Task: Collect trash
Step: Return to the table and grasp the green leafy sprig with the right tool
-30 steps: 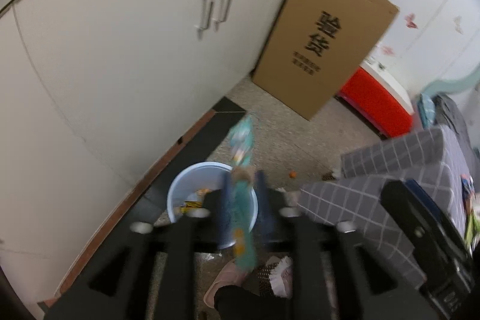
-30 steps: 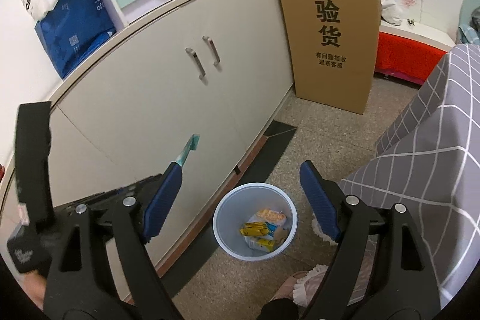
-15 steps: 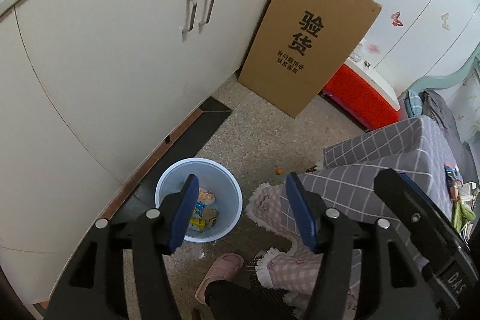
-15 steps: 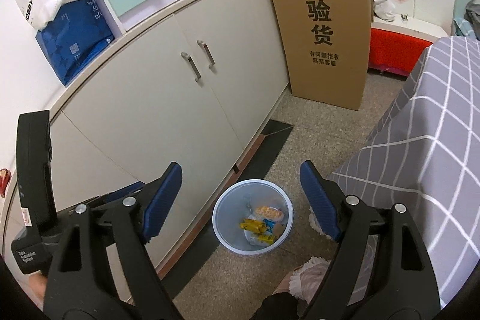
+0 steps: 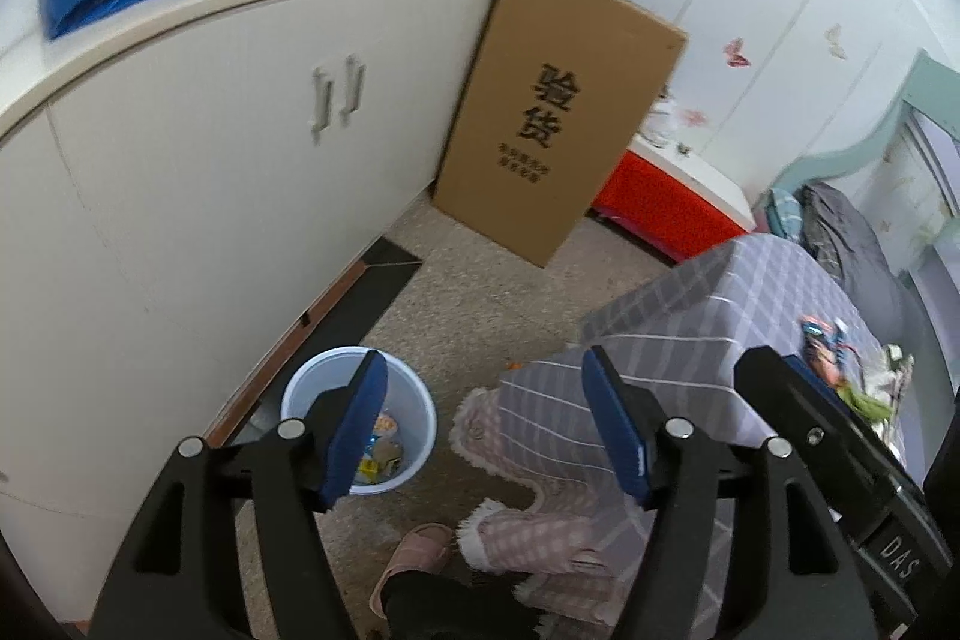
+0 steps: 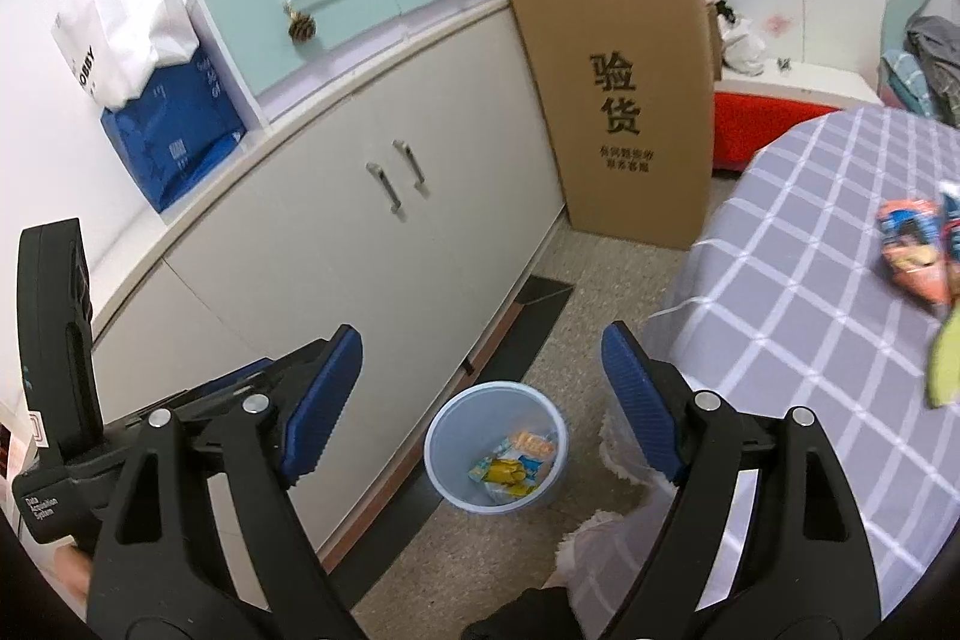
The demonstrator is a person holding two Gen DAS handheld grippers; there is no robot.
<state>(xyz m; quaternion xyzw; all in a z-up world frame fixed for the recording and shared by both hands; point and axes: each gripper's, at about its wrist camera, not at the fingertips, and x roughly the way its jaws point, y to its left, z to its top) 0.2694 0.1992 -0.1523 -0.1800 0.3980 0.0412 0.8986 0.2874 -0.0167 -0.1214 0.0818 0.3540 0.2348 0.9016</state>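
A pale blue trash bin [image 5: 414,412] stands on the floor by the white cabinet; it also shows in the right wrist view [image 6: 456,460]. Snack wrappers [image 6: 513,466] lie inside it. My left gripper [image 5: 483,421] is open and empty, high above the floor to the right of the bin. My right gripper [image 6: 483,388] is open and empty, above the bin. More wrappers lie on the grey checked tablecloth: a red-orange packet [image 6: 912,250] and a yellow-green one [image 6: 945,358], also seen in the left wrist view [image 5: 840,358].
A white cabinet [image 6: 372,244] runs along the left. A tall cardboard box [image 6: 624,100] leans against it, with a red box [image 5: 666,208] behind. The table [image 6: 828,340] fills the right side. A pink slipper [image 5: 414,556] and my legs are below.
One second ago my left gripper was shut on a teal wrapper above the bin. It has opened, the wrapper is in the bin, and both grippers have risen and turned right toward the table.
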